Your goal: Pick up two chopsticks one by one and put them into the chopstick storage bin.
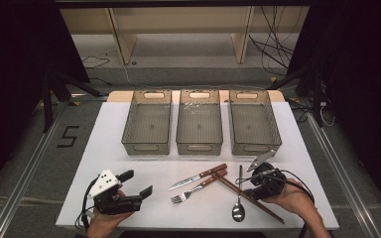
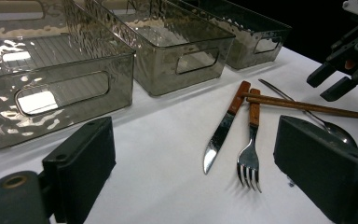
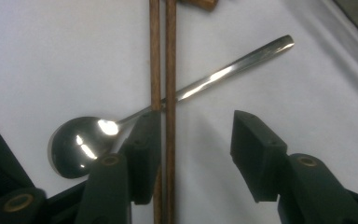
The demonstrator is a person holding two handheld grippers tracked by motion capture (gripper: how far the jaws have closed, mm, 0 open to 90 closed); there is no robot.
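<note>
A pair of brown chopsticks lies slanted at the front right of the white table, crossing a steel spoon. My right gripper hangs low over them. In the right gripper view, the chopsticks run up between the jaws, close against the left jaw, with a wide gap to the right jaw; the right gripper is open. The spoon passes under the sticks. A knife and a fork, both with wooden handles, lie at front centre. My left gripper rests open at the front left, with nothing between its fingers.
Three grey see-through bins stand side by side across the back half of the table, holding nothing I can make out. In the left gripper view, the knife and fork lie ahead, with the other gripper beyond them.
</note>
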